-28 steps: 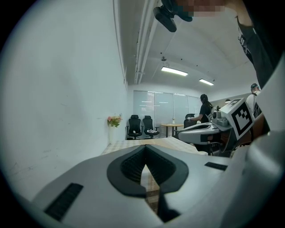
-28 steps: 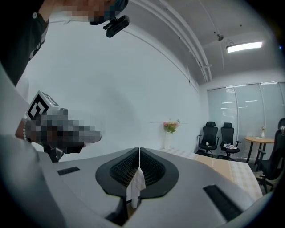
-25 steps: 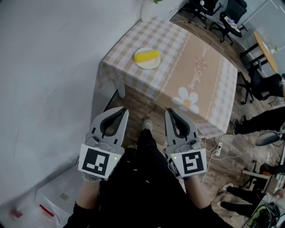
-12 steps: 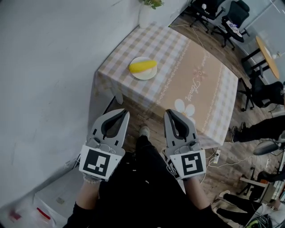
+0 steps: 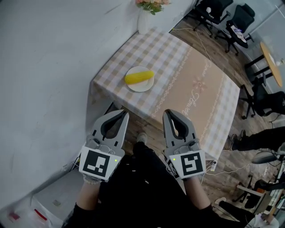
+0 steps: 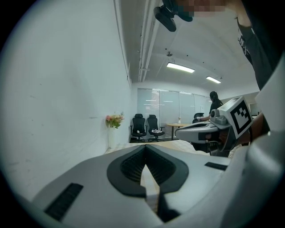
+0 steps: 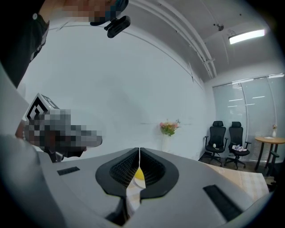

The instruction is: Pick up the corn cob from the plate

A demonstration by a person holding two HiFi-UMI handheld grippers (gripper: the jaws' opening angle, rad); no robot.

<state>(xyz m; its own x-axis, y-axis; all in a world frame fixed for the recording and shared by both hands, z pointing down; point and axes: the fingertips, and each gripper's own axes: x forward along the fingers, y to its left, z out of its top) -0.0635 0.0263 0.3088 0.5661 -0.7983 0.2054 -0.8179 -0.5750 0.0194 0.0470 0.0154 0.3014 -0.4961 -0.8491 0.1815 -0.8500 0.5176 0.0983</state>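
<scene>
A yellow corn cob (image 5: 139, 77) lies on a white plate (image 5: 134, 87) near the left end of a table with a checked beige cloth (image 5: 196, 89). Both grippers are held side by side short of the table's near edge, pointing at it. My left gripper (image 5: 124, 112) is shut with nothing in it, and so is my right gripper (image 5: 166, 112). In the right gripper view the corn cob (image 7: 139, 173) shows as a yellow spot through the slot behind the meeting tips (image 7: 139, 149). The left gripper view shows its shut tips (image 6: 145, 147) and the table beyond.
A white vase of flowers (image 5: 147, 18) stands at the table's far corner against the grey wall. Black office chairs (image 5: 213, 11) and a round wooden table (image 5: 271, 62) stand beyond. A seated person's legs (image 5: 262, 133) and floor cables are at the right.
The table, plate and corn have come nearer and slid down-left in the head view as I walk towards them. Both grippers stay shut and side by side.
</scene>
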